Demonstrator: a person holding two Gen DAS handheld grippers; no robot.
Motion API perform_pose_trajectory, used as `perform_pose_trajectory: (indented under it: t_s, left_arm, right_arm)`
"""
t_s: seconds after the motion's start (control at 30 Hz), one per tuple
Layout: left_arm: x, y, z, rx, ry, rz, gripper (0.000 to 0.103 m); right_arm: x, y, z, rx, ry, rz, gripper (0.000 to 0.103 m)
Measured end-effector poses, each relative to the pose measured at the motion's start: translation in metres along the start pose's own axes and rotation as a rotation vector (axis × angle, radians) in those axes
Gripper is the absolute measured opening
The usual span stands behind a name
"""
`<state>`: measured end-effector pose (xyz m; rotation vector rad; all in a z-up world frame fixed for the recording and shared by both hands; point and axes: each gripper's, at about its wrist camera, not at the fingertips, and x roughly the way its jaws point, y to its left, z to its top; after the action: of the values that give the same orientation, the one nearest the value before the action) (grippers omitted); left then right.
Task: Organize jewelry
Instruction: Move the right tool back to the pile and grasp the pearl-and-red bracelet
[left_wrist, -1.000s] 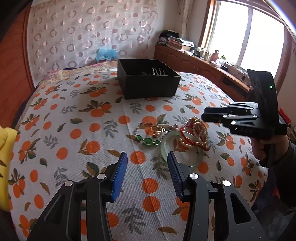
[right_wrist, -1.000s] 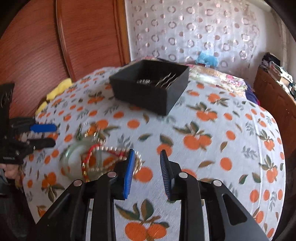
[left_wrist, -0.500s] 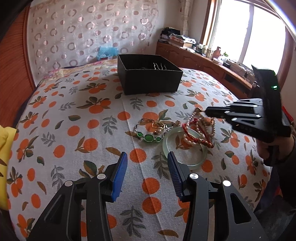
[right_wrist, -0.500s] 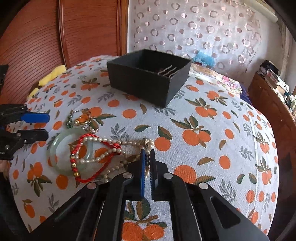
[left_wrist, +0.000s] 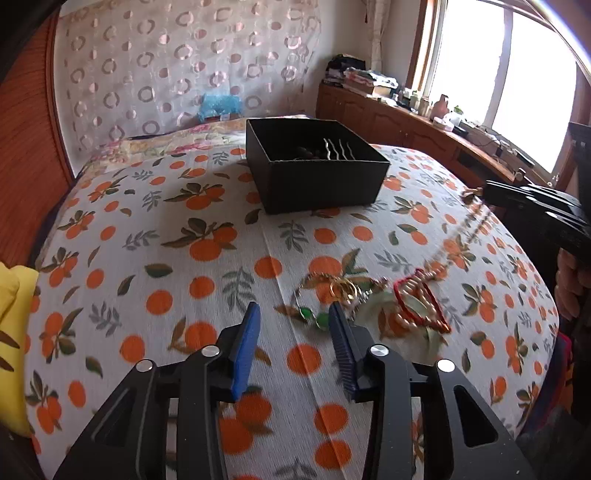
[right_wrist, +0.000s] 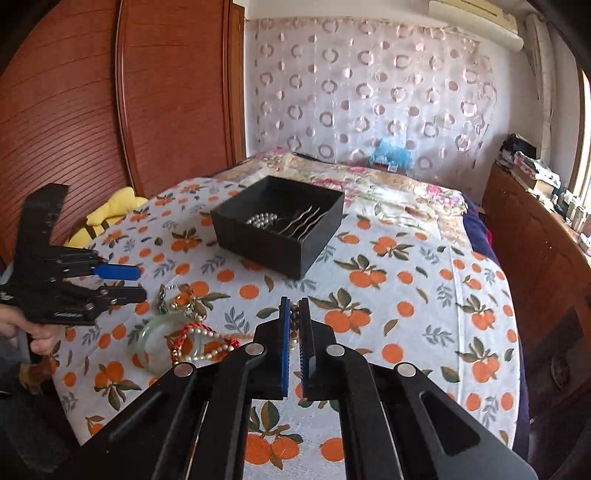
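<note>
The right gripper (right_wrist: 294, 314) is clenching a pearl bead necklace (right_wrist: 207, 347), lifting it; next it needs carrying into the black square box (right_wrist: 317, 236), while the left gripper (left_wrist: 293, 325) is hanging released

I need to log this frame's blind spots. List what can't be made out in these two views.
- Pearl necklace, right wrist view: the claw's own fingers hide the pinched part.
- Same strand, left wrist view: motion-blurred where it rises toward the right claw.
- Green bead bracelet, left wrist view: blurred, partly behind the left claw's finger.
- Black box, left wrist view: the near wall hides most contents; only the hairpins show.
</note>
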<state>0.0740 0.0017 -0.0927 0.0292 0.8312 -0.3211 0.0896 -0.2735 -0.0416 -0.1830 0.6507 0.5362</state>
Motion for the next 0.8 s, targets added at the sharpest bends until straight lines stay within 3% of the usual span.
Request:
perform_pose_trajectory:
  t_s: [0.2, 0.4, 0.5, 0.57, 0.8]
  left_arm:
    - [0.017, -0.003, 0.006, -0.012, 0.036, -0.005, 0.036]
    - [0.024, -0.014, 0.003, 0.017, 0.051, 0.072, 0.035]
    - [0.024, -0.020, -0.001, 0.056, 0.045, 0.123, 0.023]
    - [0.021, -0.018, -0.003, 0.054, 0.044, 0.111, 0.005]
    - [0.011, -0.011, -0.005, 0.044, 0.027, 0.091, 0.002]
  right_arm:
    - [-0.006, -0.001, 0.000, 0.000, -0.016, -0.004, 0.005]
    - [-0.007, -0.001, -0.002, 0.003, -0.026, -0.002, 0.005]
    - [-0.008, -0.001, -0.002, 0.002, -0.027, 0.000, 0.005]
    - [-0.008, 0.001, -0.002, 0.002, -0.027, 0.001, 0.005]
    - [-0.013, 0.007, 0.008, -0.013, -0.046, 0.001, 0.005]
